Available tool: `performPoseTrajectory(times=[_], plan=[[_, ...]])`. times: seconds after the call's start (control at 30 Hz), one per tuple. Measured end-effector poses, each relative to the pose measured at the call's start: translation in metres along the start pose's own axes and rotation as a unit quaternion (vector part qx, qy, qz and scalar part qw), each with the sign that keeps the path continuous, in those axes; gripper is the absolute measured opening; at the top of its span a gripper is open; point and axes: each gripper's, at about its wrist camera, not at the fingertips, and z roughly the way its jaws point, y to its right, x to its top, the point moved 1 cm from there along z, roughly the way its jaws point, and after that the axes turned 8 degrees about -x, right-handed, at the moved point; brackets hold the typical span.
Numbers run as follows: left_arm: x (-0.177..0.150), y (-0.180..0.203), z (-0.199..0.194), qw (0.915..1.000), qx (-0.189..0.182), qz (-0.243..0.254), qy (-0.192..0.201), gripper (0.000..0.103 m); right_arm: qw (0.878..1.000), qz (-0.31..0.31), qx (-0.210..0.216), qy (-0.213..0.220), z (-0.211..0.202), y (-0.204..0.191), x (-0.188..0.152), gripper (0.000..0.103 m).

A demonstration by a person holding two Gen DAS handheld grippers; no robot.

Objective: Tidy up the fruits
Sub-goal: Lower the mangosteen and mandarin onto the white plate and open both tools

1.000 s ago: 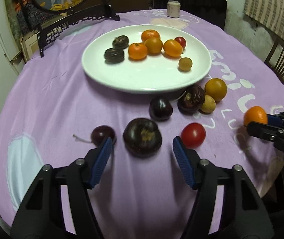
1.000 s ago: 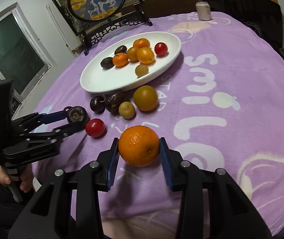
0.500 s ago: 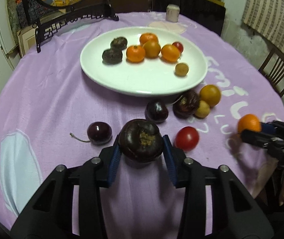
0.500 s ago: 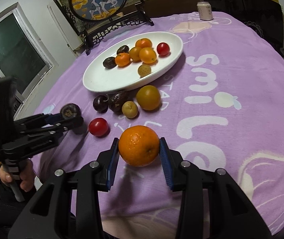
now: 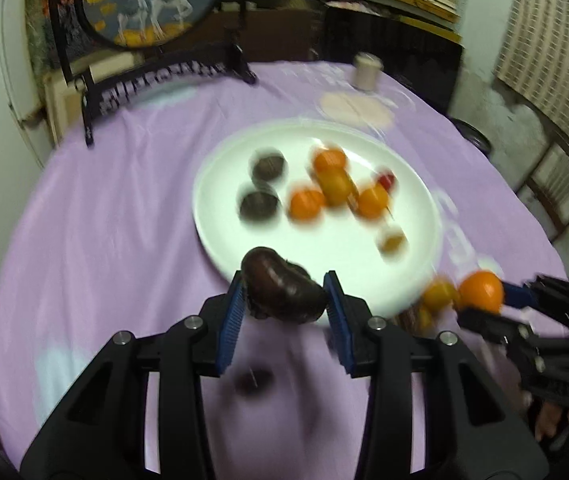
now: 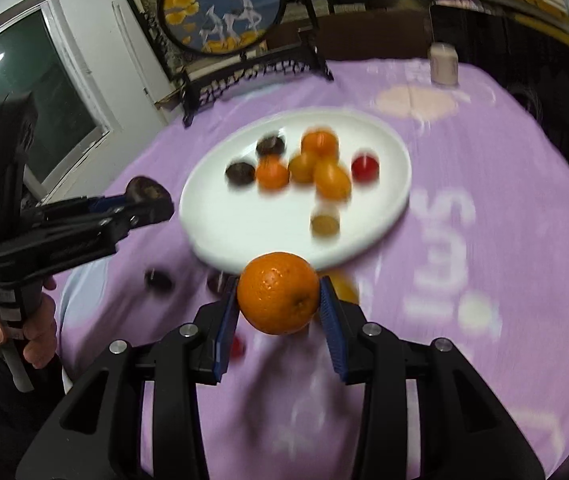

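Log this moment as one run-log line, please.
left tongs: shut on dark fruit | right tongs: shut on orange | both lifted near white plate | cloth: fruit left

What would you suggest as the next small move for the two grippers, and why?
Probably carry both forward over the white plate and lower. The left gripper grips a dark fruit, the right gripper an orange, both near its front rim.

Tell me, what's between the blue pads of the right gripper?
An orange, squeezed in the right gripper, shown in the right wrist view.
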Motion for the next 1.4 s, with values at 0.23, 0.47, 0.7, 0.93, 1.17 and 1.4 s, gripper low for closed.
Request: performPoseTrajectory(times=[0.23, 0.47, 0.7, 0.93, 1.17, 1.4], plan=[[0.083, -0.019, 0.051, 0.9994, 0.003, -0.035, 0.009, 0.037, 0.998, -0.011, -0.065, 0.011, 0.065, 0.011, 0.088, 0.040], [0.081, -0.027, 0.075, 0.9992, -0.018, -0.036, -0.001, 0.031, 0.998, 0.008, -0.069, -0.006, 0.103, 0.030, 0.096, 0.040], [0.075, -0.037, 0.055, 0.9986, -0.010, -0.046, 0.026, 0.044, 0.996, -0.004, -0.073, 0.047, 0.082, 0.026, 0.095, 0.059], [0.058, -0.037, 0.048, 0.9983, -0.005, -0.053, 0.024, 0.044, 0.995, 0.033, -0.076, 0.048, 0.083, 0.045, 0.088, 0.061], [0.013, -0.029, 0.023, 0.9978, 0.002, -0.061, 0.027, 0.049, 0.996, 0.008, -0.063, 0.065, 0.078, 0.034, 0.081, 0.061], [-0.053, -0.036, -0.013, 0.9981, 0.011, -0.060, 0.013, 0.065, 0.998, -0.011, -0.053, 0.044, 0.039, 0.017, 0.035, 0.062]])
